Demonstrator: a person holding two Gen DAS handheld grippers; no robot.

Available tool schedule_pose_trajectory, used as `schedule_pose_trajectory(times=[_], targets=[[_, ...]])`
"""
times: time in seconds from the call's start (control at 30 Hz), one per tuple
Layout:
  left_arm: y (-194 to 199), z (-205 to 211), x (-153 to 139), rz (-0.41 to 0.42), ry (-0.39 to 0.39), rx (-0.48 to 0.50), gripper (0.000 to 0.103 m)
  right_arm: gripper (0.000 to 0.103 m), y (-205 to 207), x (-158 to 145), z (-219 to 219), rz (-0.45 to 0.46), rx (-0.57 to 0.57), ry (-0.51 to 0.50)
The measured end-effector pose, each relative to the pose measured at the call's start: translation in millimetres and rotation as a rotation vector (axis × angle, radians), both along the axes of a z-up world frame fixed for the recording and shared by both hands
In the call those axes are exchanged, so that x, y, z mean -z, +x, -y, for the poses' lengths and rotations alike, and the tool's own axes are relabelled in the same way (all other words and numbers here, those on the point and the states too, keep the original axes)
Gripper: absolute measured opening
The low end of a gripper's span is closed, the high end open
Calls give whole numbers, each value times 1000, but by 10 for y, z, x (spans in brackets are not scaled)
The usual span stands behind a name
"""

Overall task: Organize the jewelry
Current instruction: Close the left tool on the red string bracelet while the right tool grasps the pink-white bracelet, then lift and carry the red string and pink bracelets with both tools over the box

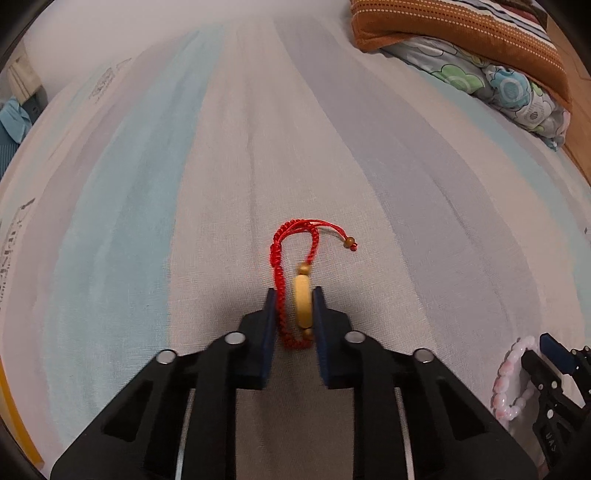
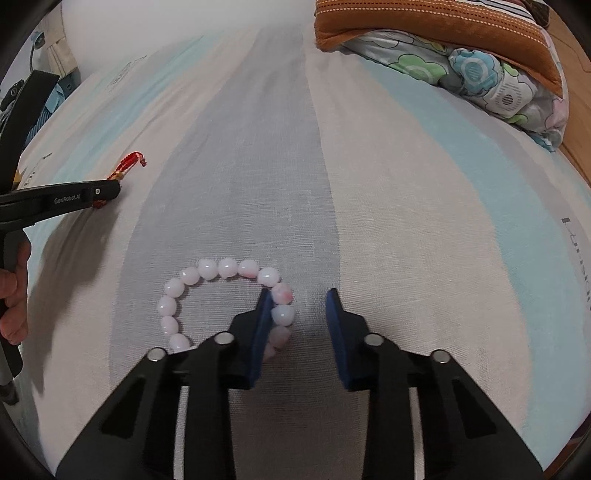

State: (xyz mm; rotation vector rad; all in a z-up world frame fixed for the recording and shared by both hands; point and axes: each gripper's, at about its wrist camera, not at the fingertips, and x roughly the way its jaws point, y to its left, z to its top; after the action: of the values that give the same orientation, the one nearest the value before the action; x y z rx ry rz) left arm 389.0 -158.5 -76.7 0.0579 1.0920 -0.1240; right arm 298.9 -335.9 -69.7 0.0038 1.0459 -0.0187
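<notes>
Low in the frame's centre, the left gripper (image 1: 294, 306) is clenched on the red cord bracelet (image 1: 295, 284), whose loop trails up-frame along the fingers on the striped bedsheet (image 1: 147, 184).

Striped bedsheet (image 1: 147, 221), orange-brown cushion (image 1: 461, 33) atop floral quilt (image 1: 509, 92) at far right.
</notes>
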Motion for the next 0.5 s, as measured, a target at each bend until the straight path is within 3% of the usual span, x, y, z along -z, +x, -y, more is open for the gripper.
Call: schedule_pose_trajectory(times=[0.13,0.5], targets=[[-23,-12,-17,1,-3,9,11,12,5,-5,4,3,16,6],[-165,-82,-212,51,15,18,11,12,-77,-168,-11,56,32,47]])
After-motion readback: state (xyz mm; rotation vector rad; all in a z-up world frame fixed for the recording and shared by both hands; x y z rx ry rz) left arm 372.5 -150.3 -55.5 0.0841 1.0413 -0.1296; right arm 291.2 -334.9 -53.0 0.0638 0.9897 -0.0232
